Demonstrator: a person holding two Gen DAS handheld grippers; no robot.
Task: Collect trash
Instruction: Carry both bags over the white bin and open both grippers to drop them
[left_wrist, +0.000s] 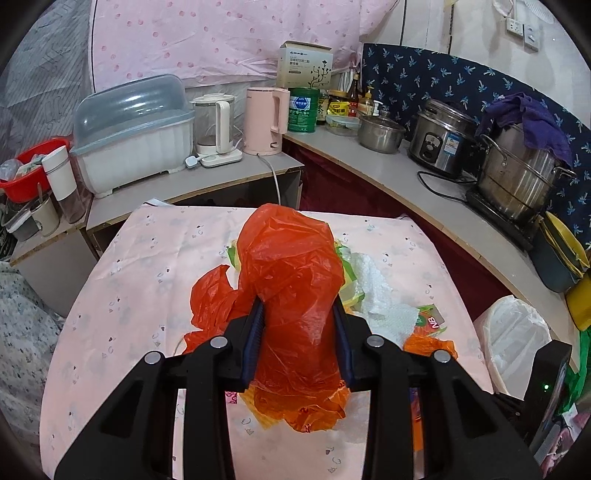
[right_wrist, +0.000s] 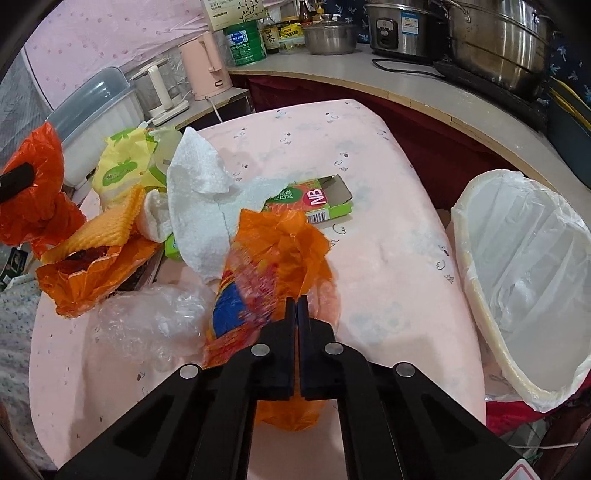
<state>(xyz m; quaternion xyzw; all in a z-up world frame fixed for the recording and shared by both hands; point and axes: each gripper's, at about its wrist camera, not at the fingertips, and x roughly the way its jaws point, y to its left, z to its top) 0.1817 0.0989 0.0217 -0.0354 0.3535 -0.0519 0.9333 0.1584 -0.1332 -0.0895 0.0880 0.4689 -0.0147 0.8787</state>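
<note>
My left gripper (left_wrist: 298, 314) is shut on a crumpled red plastic bag (left_wrist: 291, 269) and holds it above the pink table (left_wrist: 122, 332); the bag also shows in the right wrist view (right_wrist: 37, 184). My right gripper (right_wrist: 297, 300) is shut on an orange plastic bag (right_wrist: 284, 251) with a colourful wrapper inside. On the table lie white paper towels (right_wrist: 199, 206), a green NB carton (right_wrist: 317, 199), a yellow-green packet (right_wrist: 122, 166), an orange waffle-textured wrapper (right_wrist: 107, 221) and clear plastic film (right_wrist: 155, 317).
A bin lined with a white bag (right_wrist: 524, 280) stands right of the table, also in the left wrist view (left_wrist: 513, 339). Behind, counters hold a dish rack (left_wrist: 133, 136), kettles (left_wrist: 264, 122), steel pots (left_wrist: 517, 177) and a rice cooker (left_wrist: 439, 140).
</note>
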